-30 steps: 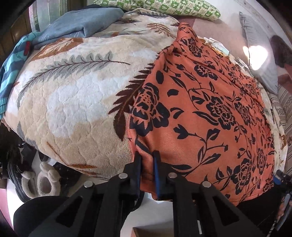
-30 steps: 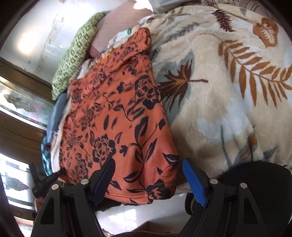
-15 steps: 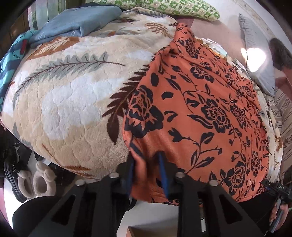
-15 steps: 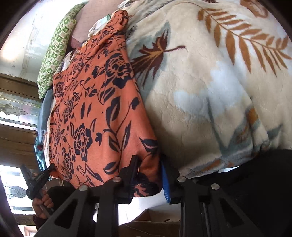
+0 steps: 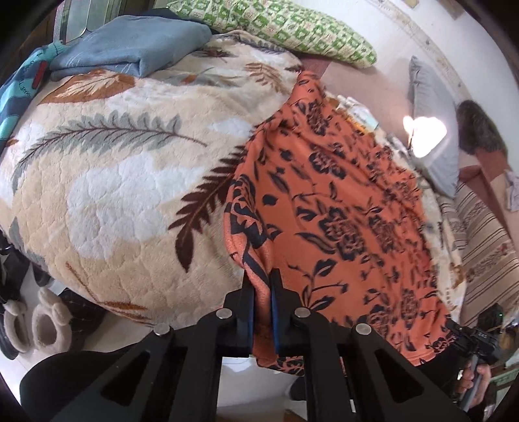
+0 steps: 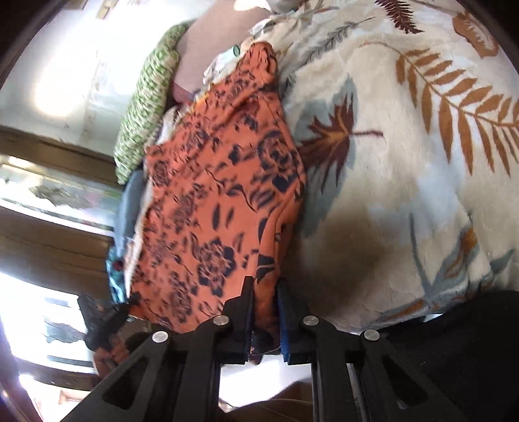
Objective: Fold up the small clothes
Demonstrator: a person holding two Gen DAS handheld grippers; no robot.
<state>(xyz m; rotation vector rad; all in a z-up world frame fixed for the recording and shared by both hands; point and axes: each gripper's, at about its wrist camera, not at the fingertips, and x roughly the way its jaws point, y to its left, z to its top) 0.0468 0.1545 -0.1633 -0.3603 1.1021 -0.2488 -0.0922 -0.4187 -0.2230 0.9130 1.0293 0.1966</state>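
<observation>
Both grippers' fingers (image 5: pixel 278 285) on orange garment (image 5: pixel 340 207)

The orange garment (image 5: pixel 340 207) with its dark navy flower print lies spread lengthwise along the bed's leaf-patterned blanket (image 5: pixel 107 181), far end bunched to a narrow tip, near hem lifted and puckered at both corners off the bed's edge.

The leaf-print blanket (image 5: pixel 123 194) lies bare and passable left of the orange floral garment (image 5: pixel 340 211), while a folded blue cloth (image 5: pixel 136 48) and a green patterned pillow (image 5: pixel 275 29) block its far edge.
</observation>
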